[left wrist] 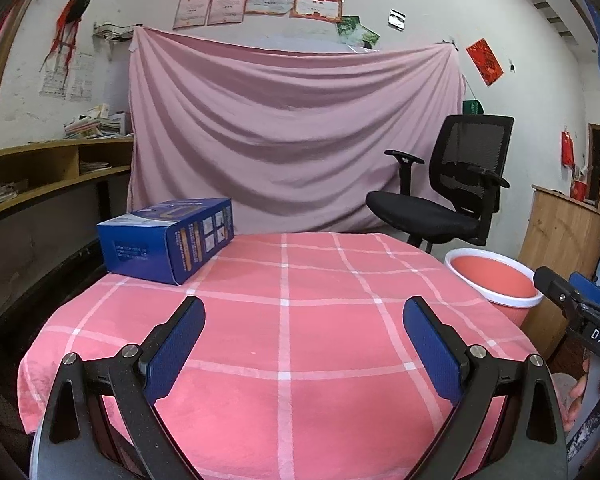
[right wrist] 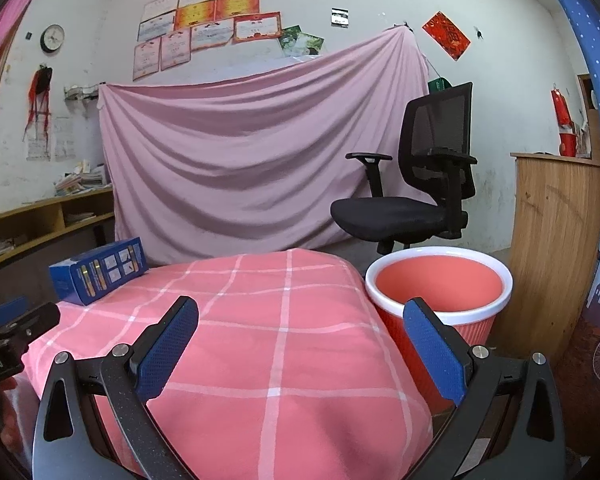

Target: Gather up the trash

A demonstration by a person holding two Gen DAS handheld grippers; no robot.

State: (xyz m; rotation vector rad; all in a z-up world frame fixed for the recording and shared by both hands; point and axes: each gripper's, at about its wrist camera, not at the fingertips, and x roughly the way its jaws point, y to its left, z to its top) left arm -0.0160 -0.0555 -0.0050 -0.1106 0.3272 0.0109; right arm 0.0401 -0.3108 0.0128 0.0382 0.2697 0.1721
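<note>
A blue cardboard box [left wrist: 168, 240] lies on the far left corner of the table with the pink checked cloth [left wrist: 300, 320]; the right wrist view shows the same box [right wrist: 100, 270] at the left. A red bin with a white rim [right wrist: 440, 300] stands on the floor to the right of the table, also seen as the bin [left wrist: 496, 276] in the left wrist view. My left gripper [left wrist: 304, 308] hangs open over the near part of the cloth, nothing between its pads. My right gripper [right wrist: 300, 312] is open too, spanning the table's right edge and the bin.
A black office chair [left wrist: 448, 184] stands behind the bin. A pink sheet [left wrist: 292, 136] hangs on the back wall. Wooden shelves with papers [left wrist: 40, 172] run along the left. A wooden cabinet [right wrist: 552, 240] stands right of the bin. A hand [left wrist: 592, 392] holds the right gripper.
</note>
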